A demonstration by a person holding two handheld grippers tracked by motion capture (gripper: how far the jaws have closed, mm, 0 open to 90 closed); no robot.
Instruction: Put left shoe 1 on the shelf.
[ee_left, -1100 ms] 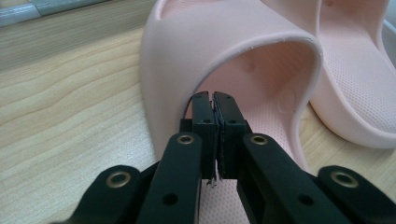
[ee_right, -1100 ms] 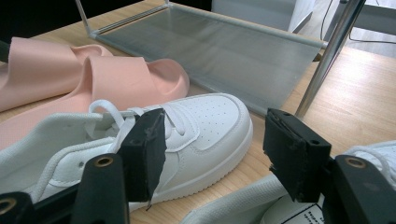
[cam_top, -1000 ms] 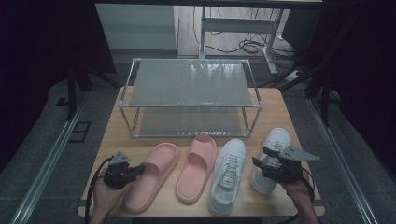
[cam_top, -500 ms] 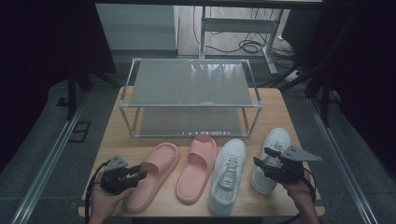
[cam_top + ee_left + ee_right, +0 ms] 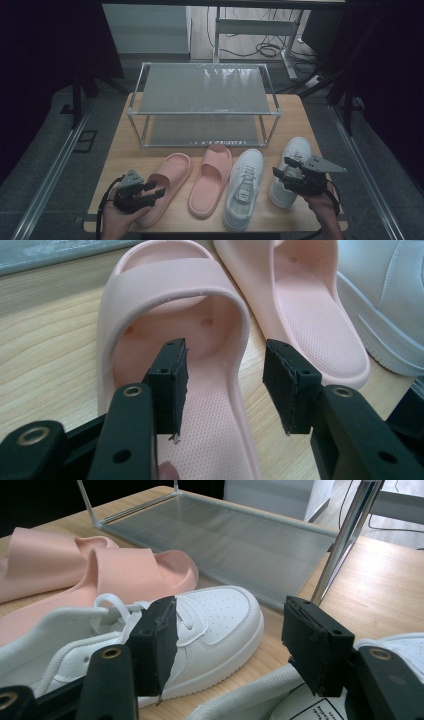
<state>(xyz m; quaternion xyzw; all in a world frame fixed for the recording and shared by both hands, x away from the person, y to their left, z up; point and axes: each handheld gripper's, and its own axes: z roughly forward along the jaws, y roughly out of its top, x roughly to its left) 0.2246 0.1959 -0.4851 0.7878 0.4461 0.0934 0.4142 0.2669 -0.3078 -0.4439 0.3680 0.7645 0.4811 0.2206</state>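
Observation:
Two pink slippers and two white sneakers lie in a row on the wooden table. My left gripper [image 5: 155, 191] hovers at the heel end of the left pink slipper [image 5: 167, 187]. Its jaws have just been opening and now stand open [image 5: 227, 385], with the slipper's [image 5: 165, 285] right side wall between them, untouched by the pads. My right gripper [image 5: 282, 172] is open over the heel of the right white sneaker [image 5: 295, 155]. Between its spread jaws [image 5: 230, 640] I see the left white sneaker [image 5: 215, 610] farther off, and nothing is gripped.
A two-tier metal rack [image 5: 205, 92] with mesh shelves stands at the back of the table [image 5: 115, 150]. The right pink slipper [image 5: 210, 177] and left white sneaker [image 5: 245, 187] lie between my grippers. A person's hands hold both grippers at the near edge.
The left gripper's jaws have gone from shut to wide open, and that hand has drifted slightly toward the near edge. The right gripper and all shoes stay where they were.

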